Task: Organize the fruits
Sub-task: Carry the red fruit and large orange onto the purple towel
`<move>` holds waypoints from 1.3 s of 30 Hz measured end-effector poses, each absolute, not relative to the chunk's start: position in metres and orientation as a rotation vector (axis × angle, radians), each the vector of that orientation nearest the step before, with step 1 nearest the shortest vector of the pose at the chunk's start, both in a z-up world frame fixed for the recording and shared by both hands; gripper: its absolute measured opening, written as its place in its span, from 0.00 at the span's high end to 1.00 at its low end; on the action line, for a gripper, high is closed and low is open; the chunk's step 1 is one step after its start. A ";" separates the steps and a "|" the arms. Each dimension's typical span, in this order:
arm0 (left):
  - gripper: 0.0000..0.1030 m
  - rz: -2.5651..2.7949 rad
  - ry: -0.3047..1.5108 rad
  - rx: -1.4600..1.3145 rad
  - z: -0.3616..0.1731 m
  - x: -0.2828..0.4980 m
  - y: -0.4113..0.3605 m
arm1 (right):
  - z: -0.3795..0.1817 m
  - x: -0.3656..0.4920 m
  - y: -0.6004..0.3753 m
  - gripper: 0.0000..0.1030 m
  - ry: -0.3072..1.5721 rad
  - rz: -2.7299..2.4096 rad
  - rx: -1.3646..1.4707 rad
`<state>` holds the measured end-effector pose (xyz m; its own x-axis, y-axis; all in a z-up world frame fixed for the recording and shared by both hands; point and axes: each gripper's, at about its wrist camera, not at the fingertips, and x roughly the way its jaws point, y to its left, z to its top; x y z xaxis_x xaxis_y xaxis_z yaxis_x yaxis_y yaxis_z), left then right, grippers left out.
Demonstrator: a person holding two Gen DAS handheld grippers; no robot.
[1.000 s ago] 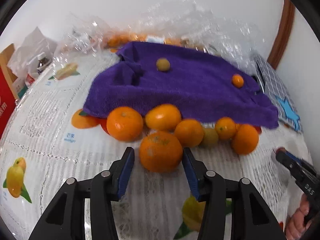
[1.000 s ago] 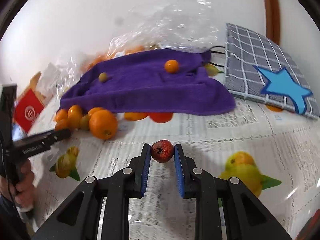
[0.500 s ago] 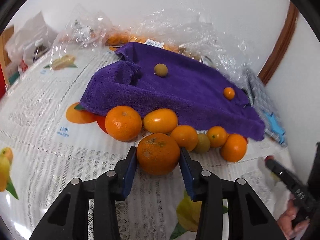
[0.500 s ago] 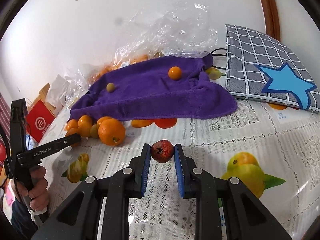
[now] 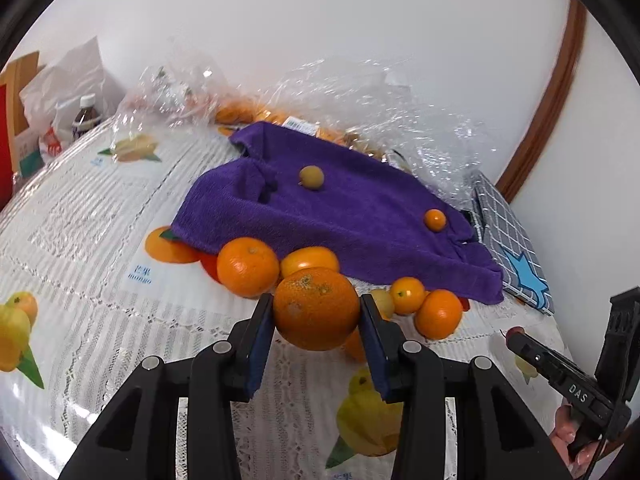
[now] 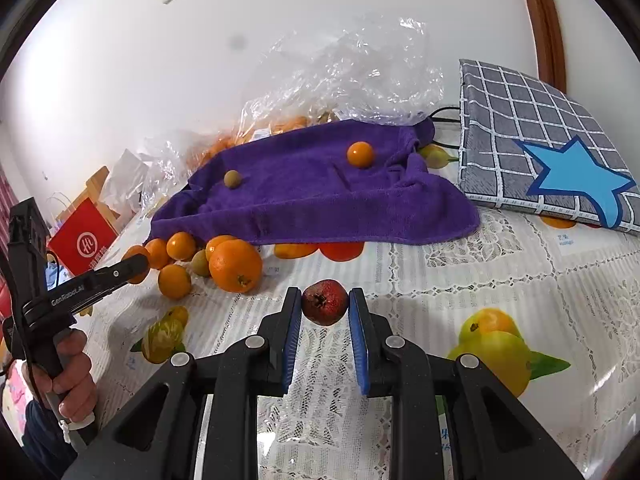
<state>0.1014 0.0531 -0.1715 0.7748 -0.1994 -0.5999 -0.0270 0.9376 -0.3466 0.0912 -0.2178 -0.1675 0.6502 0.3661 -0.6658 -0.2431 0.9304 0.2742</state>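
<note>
While the left gripper (image 5: 317, 314) clenches one large orange (image 5: 316, 309) above the surface (image 5: 80, 216), its stem scar tilts up; two small fruits lie on the purple towel (image 5: 360, 216). Seen from the right wrist, the right gripper (image 6: 325, 307) grasps one dark red fruit (image 6: 324, 302), calyx facing near.

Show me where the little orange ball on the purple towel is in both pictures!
Left wrist view: the small orange fruit sits right of centre, on the towel's right part.
Right wrist view: it sits above centre, near the towel's far right end.
Shared landmark: the purple towel.
</note>
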 end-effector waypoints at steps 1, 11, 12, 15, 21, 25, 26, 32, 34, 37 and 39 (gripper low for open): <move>0.61 -0.104 0.673 -0.344 -0.170 0.100 0.052 | -0.167 0.091 -0.218 0.77 0.788 0.344 0.168; 0.61 -0.096 0.613 -0.344 -0.138 0.121 0.061 | -0.129 0.104 -0.208 0.77 0.728 0.324 0.076; 0.61 -0.085 0.600 -0.338 -0.131 0.128 0.063 | -0.122 0.109 -0.207 0.77 0.712 0.323 0.064; 0.61 -0.056 0.567 -0.337 -0.114 0.150 0.069 | -0.103 0.125 -0.205 0.77 0.670 0.318 0.049; 0.61 -0.017 0.508 -0.354 -0.095 0.196 0.078 | -0.075 0.170 -0.202 0.77 0.608 0.313 0.050; 0.61 -0.001 0.506 -0.360 -0.102 0.219 0.081 | -0.073 0.204 -0.198 0.77 0.604 0.325 0.066; 0.61 -0.001 0.513 -0.365 -0.107 0.222 0.083 | -0.076 0.208 -0.198 0.77 0.607 0.322 0.066; 0.61 0.028 0.590 -0.362 -0.134 0.233 0.091 | -0.117 0.235 -0.196 0.77 0.713 0.317 0.055; 0.61 0.022 0.604 -0.365 -0.138 0.235 0.092 | -0.126 0.239 -0.196 0.77 0.726 0.326 0.044; 0.61 0.034 0.624 -0.339 -0.142 0.237 0.090 | -0.138 0.244 -0.202 0.77 0.757 0.315 0.059; 0.61 0.039 0.638 -0.328 -0.143 0.239 0.088 | -0.145 0.246 -0.206 0.77 0.772 0.311 0.063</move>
<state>0.2388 0.0882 -0.1433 0.8043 -0.0647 -0.5907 -0.1355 0.9479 -0.2883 0.2458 -0.2065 -0.1452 0.6734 0.2989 -0.6762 -0.2527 0.9526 0.1694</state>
